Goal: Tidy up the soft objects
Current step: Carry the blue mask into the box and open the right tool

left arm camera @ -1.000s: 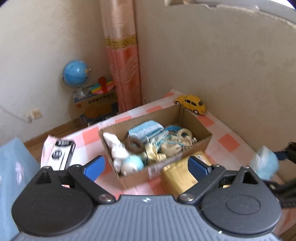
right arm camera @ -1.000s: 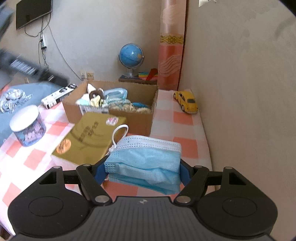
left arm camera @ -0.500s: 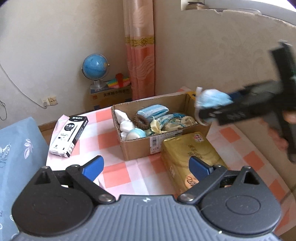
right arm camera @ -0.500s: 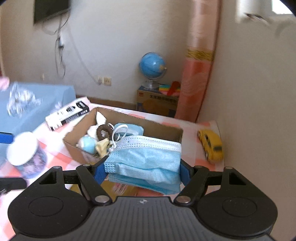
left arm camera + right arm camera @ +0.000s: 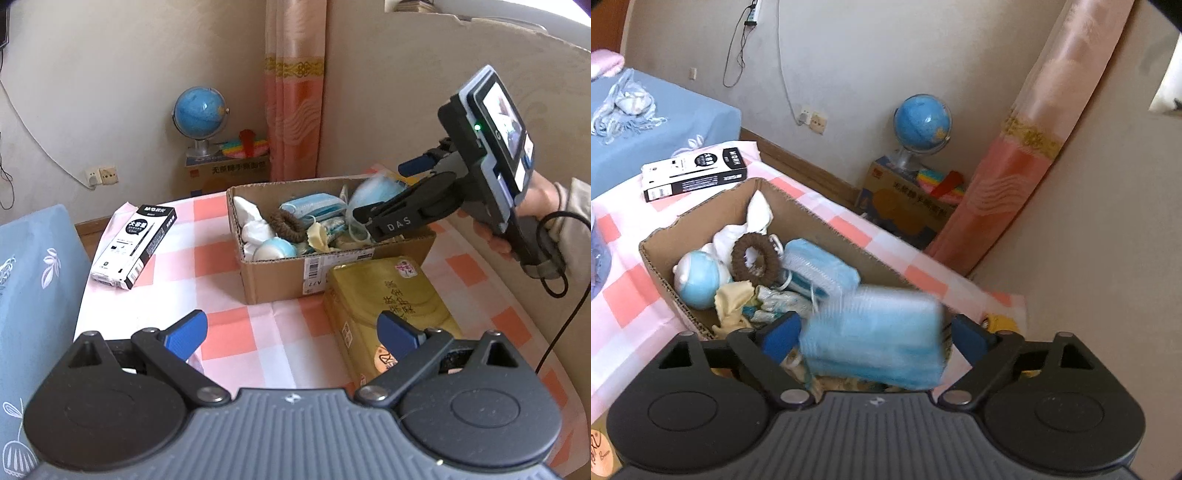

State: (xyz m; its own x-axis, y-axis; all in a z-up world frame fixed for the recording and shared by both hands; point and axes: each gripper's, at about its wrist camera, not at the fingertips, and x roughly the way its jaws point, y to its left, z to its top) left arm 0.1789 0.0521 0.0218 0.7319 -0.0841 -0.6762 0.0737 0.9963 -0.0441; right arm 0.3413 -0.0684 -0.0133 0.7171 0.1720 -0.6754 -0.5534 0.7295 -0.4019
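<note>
A cardboard box (image 5: 273,275) on the checked tablecloth holds soft things: a blue face mask (image 5: 312,205), a brown hair ring (image 5: 286,225), a white cloth, a pale blue ball. My right gripper (image 5: 384,199) hangs over the box's right end. In the right wrist view its fingers (image 5: 779,332) stand spread, and a blurred blue face mask (image 5: 875,339) sits loose between them above the box (image 5: 657,273). My left gripper (image 5: 291,332) is open and empty, low over the tablecloth in front of the box.
A gold tin (image 5: 391,306) lies right of the box front. A black-and-white carton (image 5: 135,245) lies at the left. A yellow toy car (image 5: 1001,321) is behind the box. A globe (image 5: 199,114) stands on a carton by the curtain. A blue bed (image 5: 657,122) is at the left.
My right gripper moved over the box, tilted down and opened; the mask has slipped free and blurs. My left gripper drew back a little.
</note>
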